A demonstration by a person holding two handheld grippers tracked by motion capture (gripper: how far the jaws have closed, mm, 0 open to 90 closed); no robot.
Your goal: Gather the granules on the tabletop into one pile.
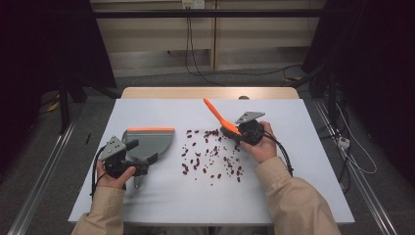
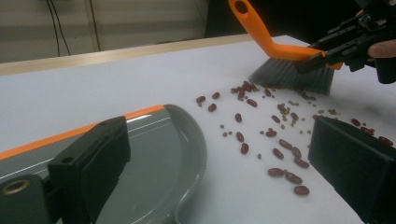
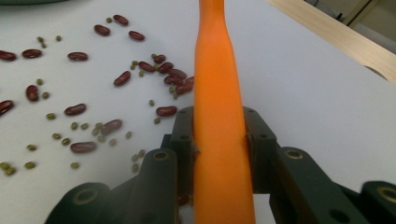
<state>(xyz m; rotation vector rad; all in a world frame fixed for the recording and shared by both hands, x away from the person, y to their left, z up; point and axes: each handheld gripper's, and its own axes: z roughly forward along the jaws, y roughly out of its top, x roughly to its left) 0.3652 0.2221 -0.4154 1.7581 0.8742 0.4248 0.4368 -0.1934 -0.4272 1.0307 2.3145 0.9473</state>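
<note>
Two Tools, One Sweep: Getting the Beans Into the Dustpan

Two tools share the work. The right tool (image 1: 238,131) is clenched on the orange handle of the hand brush (image 2: 280,49), whose grey bristles rest on the tabletop (image 1: 293,186) at the far right edge of the scattered beans (image 1: 211,155). The left tool (image 1: 143,164) grips the handle end of the grey dustpan (image 1: 151,139), which lies flat to the left of the beans. For a clean sweep the brush should stay low, drag in short strokes toward the pan, and gather the tiny green beans too, while the pan is brought close with its lip pressed down so nothing slips under.
</note>
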